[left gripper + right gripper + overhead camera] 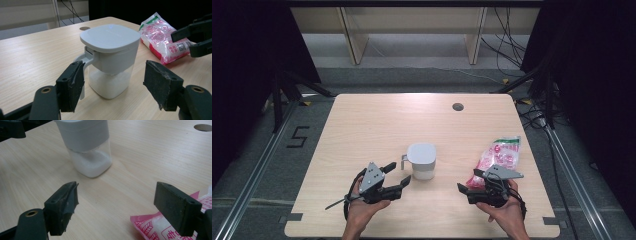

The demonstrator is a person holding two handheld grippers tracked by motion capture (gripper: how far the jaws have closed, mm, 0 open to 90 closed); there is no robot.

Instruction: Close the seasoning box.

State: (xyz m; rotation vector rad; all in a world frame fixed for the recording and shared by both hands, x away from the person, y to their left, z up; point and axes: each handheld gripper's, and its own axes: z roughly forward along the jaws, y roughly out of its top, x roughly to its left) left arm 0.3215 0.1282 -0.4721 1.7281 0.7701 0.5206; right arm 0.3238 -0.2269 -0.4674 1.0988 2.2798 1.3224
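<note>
wooden table (362,130): lidded jar (422,161) between gaping left hand-held gripper (396,176) and bag (498,157).

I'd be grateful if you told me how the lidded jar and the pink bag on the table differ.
The jar stands upright; the bag lies flat. The jar is a rigid clear box with a white lid and side handle; the bag is soft plastic printed pink, red and green. The jar sits mid-table before the left gripper; the bag lies by the right gripper. Both hold something white and granular.
</note>
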